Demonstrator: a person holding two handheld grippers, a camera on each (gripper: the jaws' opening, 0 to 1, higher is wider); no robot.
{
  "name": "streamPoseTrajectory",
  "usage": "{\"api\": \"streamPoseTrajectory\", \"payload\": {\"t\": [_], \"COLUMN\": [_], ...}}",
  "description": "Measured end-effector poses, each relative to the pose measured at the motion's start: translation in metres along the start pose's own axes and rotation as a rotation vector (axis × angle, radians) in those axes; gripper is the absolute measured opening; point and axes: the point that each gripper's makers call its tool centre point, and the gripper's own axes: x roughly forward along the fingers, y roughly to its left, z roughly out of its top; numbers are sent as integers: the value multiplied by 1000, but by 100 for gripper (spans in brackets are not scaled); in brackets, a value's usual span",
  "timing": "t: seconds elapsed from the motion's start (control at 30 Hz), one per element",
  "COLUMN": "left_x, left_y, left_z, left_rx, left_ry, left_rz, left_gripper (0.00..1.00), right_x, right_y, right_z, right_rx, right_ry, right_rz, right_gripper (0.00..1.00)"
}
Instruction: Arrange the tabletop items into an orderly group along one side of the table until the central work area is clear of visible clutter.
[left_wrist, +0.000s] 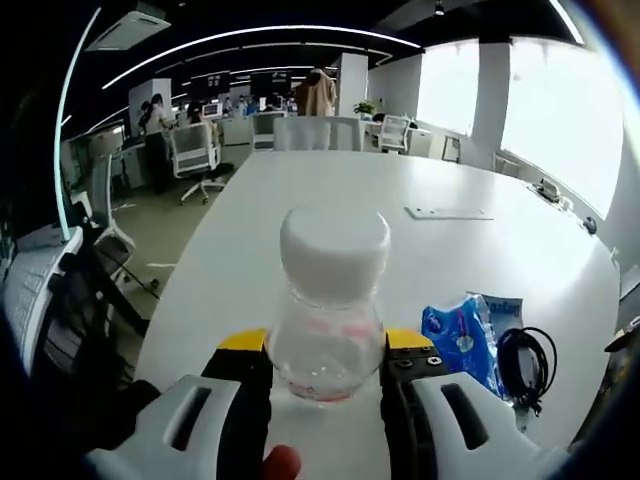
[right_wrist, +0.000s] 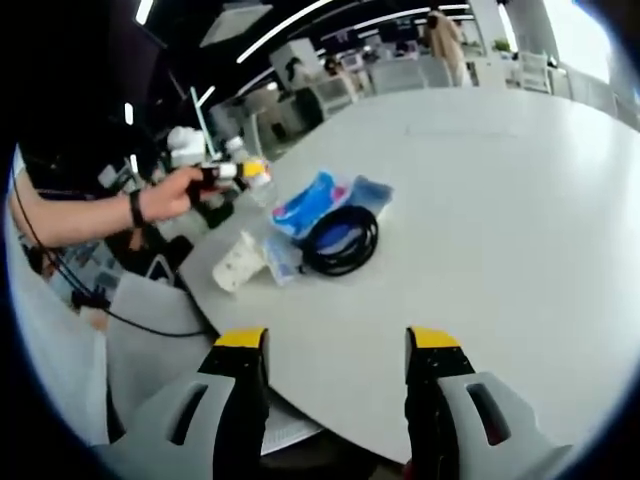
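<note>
While the clear bottle with its white cap was held clamped between the jaws of the left tongs, the step in hand was judged to be its carriage to the cluster at the tabletop edge. For that to be done well, the bottle would best be kept upright, lowered beside the other items rather than onto them, and released only once its base was seated flat. In the left gripper view, a blue packet and a coiled black cable were seen just to the right of the left tongs, close to the bottle. The right tongs were held apart and empty, low over the near tabletop rim, with the cluster well ahead and to their left. What the right gripper view added was the whole group: the blue packet, the cable lying partly over it, a white paper cup tipped on its side, and the hand carrying the left tongs beyond them.
</note>
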Motion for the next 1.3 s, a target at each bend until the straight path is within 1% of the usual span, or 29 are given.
{"api": "streamPoseTrajectory", "payload": {"t": [0.1,0.23,0.37,0.53,0.67,0.7,0.83,0.9,1.07,1.23,1.3], "left_x": [-1,0,0,0,0,0,1,1,2,-7,-11], "left_y": [1,3,2,1,2,1,1,1,-1,-4,-4], "left_z": [0,1,1,1,0,0,-1,-1,0,8,9], "left_rx": [-19,-42,-59,-91,-132,-153,-164,-183,-211,-222,-217], "left_ry": [-7,-13,-11,-7,-3,-4,7,14,15,4,-1], "left_rz": [21,52,83,106,126,127,124,122,112,93,91], "left_gripper": [41,41,41,41,42,42,42,42,47,52,52], "right_x": [0,0,1,1,0,0,-2,-4,-6,-10,-12], "right_y": [2,4,4,5,6,6,4,3,3,1,0], "right_z": [-4,-5,-2,0,0,0,0,0,0,-1,-2], "right_rx": [0,-1,-4,-9,-12,-12,-9,-2,-2,4,7], "right_ry": [7,9,5,0,-1,-1,-3,-9,-19,-32,-41], "right_rz": [4,7,8,8,9,9,2,-3,-5,-11,-13], "right_gripper": [53,53,52,52,52,52,53,53,53,53,53]}}
